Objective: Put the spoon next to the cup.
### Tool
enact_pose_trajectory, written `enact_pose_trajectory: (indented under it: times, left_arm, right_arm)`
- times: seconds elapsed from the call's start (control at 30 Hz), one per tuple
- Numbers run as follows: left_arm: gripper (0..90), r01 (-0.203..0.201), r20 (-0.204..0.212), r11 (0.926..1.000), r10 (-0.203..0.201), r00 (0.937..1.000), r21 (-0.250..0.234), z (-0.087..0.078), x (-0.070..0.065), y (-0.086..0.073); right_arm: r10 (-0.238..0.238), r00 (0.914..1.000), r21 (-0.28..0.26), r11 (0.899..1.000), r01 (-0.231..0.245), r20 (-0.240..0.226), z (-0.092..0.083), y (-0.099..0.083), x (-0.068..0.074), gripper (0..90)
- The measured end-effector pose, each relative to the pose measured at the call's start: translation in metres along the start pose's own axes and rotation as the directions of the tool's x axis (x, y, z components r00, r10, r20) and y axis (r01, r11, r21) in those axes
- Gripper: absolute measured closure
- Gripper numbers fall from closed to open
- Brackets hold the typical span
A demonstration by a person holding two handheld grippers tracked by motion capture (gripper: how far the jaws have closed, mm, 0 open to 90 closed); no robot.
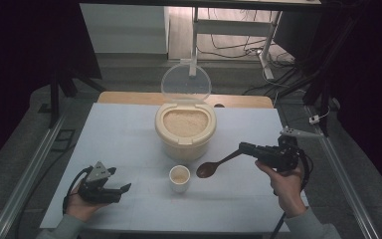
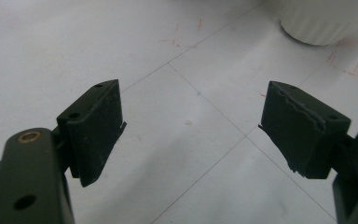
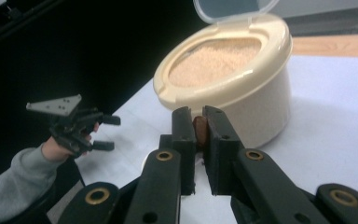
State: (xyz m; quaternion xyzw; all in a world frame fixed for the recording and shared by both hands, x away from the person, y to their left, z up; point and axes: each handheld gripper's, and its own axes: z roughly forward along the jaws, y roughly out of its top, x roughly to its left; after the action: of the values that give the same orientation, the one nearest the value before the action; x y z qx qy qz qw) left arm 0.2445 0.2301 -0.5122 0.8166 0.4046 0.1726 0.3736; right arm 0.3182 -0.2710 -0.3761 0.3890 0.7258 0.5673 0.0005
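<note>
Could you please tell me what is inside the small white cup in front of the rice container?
The small white cup holds a low layer of pale grains like those filling the rice container. How deep that layer goes is hidden by the cup's wall.

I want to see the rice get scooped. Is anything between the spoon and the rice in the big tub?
Nothing visible blocks it. The right tool holds the wooden spoon beside the rice tub, whose clear lid stands open. The spoon just has to rise over the tub's rim. The small cup sits off to the side.
</note>
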Motion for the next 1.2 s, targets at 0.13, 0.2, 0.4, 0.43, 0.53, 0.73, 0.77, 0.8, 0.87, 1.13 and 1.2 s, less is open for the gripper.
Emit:
enact_pose_trajectory:
  times: [0.13,0.2,0.4,0.43,0.53,0.73,0.77,0.8,0.87,1.13,1.2]
  left_arm:
    - [20.2,0.000,0.001,1.0000,0.000,1.0000,0.001,0.000,0.000,0.000]
    - [20.1,0.001,0.000,1.0000,-0.001,1.0000,0.001,0.000,0.000,0.000]
    - [20.1,0.001,0.001,1.0000,-0.001,1.0000,0.002,0.001,0.000,0.000]
    - [20.1,-0.001,0.000,1.0000,0.001,1.0000,0.003,0.001,0.000,0.000]
    - [20.1,-0.001,0.001,1.0000,0.001,1.0000,0.002,0.001,0.000,0.000]
    - [20.1,0.000,0.000,1.0000,0.000,1.0000,0.002,0.000,0.000,0.000]
    - [20.1,-0.001,0.000,1.0000,0.001,1.0000,0.002,0.000,0.000,-0.001]
    - [20.1,0.000,0.000,1.0000,0.000,1.0000,0.002,0.000,0.000,-0.001]
    - [20.1,-0.001,0.000,1.0000,0.001,1.0000,0.002,0.000,0.000,-0.001]
    - [20.1,0.002,-0.002,1.0000,-0.002,1.0000,0.001,0.000,0.000,-0.001]
    - [20.1,0.000,-0.003,1.0000,0.000,1.0000,0.001,0.000,0.000,-0.001]
  right_arm:
    - [0.002,1.0000,0.035,0.999,-0.001,-0.010,0.003,-0.003,-0.001,82.8]
    - [0.003,0.9999,0.057,0.998,-0.003,-0.014,0.006,-0.005,-0.001,82.8]
    - [0.014,0.9993,0.130,0.992,-0.009,-0.034,0.021,-0.009,-0.001,82.7]
    - [0.013,0.9993,0.139,0.990,-0.008,-0.036,0.023,-0.010,-0.001,82.8]
    - [0.010,0.9990,0.176,0.984,-0.002,-0.043,0.032,-0.011,-0.001,82.7]
    - [0.000,0.9979,0.245,0.969,0.016,-0.065,0.051,-0.014,0.001,82.7]
    - [0.000,0.9980,0.255,0.967,0.017,-0.064,0.054,-0.014,0.001,82.7]
    - [-0.003,0.9979,0.265,0.964,0.020,-0.065,0.057,-0.015,0.001,82.7]
    - [0.001,0.9979,0.276,0.961,0.017,-0.065,0.062,-0.016,-0.001,82.7]
    - [0.007,0.9981,0.311,0.950,0.012,-0.060,0.076,-0.019,-0.007,82.7]
    - [0.011,0.9976,0.314,0.949,0.011,-0.069,0.079,-0.019,-0.007,82.7]
